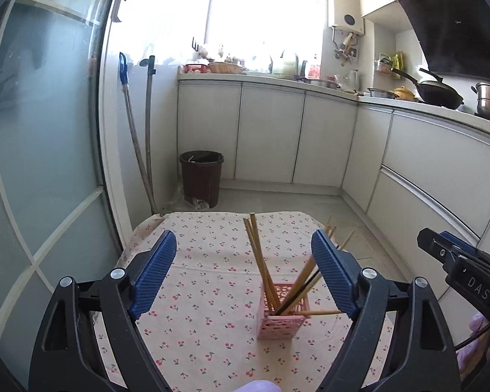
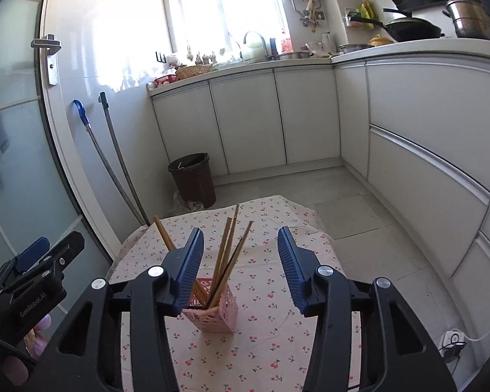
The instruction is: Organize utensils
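Note:
A pink lattice holder [image 1: 282, 321] [image 2: 212, 313] stands upright on the cherry-print tablecloth [image 1: 196, 326]. Several wooden chopsticks [image 1: 261, 261] [image 2: 227, 261] and one dark one lean out of it in different directions. One stick pokes sideways through the holder's wall. My left gripper [image 1: 244, 235] is open just short of the holder, with nothing touching its blue pads. My right gripper [image 2: 240, 232] is open too, jaws narrower, and the chopstick tops show in the gap without touching the pads. Each gripper shows at the edge of the other's view [image 1: 441, 248] [image 2: 49, 251].
The small table sits on a kitchen floor. A brown bin [image 1: 201, 176] and two mop handles [image 1: 147, 130] stand behind it to the left by a glass door. White cabinets [image 2: 408, 130] run along the back and right. A power strip [image 2: 452, 343] lies on the floor.

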`<move>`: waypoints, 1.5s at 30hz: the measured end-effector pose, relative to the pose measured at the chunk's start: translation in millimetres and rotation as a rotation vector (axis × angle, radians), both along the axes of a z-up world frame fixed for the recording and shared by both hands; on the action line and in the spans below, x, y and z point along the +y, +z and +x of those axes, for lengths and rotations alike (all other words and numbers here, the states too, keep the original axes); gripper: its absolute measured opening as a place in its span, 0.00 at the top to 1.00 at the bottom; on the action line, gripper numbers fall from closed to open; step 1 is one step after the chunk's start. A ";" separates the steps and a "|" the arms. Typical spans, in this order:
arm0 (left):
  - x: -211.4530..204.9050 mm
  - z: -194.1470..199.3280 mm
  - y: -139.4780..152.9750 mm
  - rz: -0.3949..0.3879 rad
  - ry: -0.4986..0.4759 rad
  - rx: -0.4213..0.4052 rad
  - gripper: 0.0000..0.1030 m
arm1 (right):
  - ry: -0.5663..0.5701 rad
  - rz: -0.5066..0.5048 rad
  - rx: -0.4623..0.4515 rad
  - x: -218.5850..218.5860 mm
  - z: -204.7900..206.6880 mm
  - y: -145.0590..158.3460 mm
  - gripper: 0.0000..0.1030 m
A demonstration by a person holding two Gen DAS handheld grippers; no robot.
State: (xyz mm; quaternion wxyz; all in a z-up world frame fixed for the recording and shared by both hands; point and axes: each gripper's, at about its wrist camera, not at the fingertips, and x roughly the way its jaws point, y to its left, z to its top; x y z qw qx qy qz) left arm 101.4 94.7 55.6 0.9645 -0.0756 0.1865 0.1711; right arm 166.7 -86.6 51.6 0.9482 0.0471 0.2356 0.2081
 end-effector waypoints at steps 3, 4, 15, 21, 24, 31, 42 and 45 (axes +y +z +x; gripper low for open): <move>-12.3 -1.0 -5.5 0.010 -0.017 0.010 0.21 | -0.012 -0.010 0.013 -12.0 -6.8 -5.9 0.54; -17.9 -0.8 -7.4 0.015 -0.030 0.017 0.21 | -0.017 -0.012 0.018 -16.1 -9.4 -8.2 0.54; -50.1 -2.5 -30.4 0.047 -0.060 0.102 0.07 | -0.091 -0.040 0.057 -50.1 -40.6 -30.2 0.39; -63.5 -16.7 -44.2 0.045 -0.087 0.130 0.07 | -0.206 -0.079 0.073 -68.4 -62.5 -47.0 0.17; -67.3 -24.5 -49.8 0.031 -0.085 0.118 0.07 | -0.271 -0.088 0.069 -79.0 -71.3 -53.1 0.09; -81.1 -25.7 -54.1 0.062 -0.109 0.149 0.07 | -0.306 -0.100 0.115 -83.7 -72.5 -62.1 0.07; -79.7 -21.9 -57.2 0.048 -0.121 0.160 0.07 | -0.341 -0.132 0.110 -82.6 -74.0 -67.5 0.07; -79.0 -20.8 -58.9 0.046 -0.118 0.165 0.07 | -0.339 -0.131 0.113 -82.8 -72.9 -68.1 0.07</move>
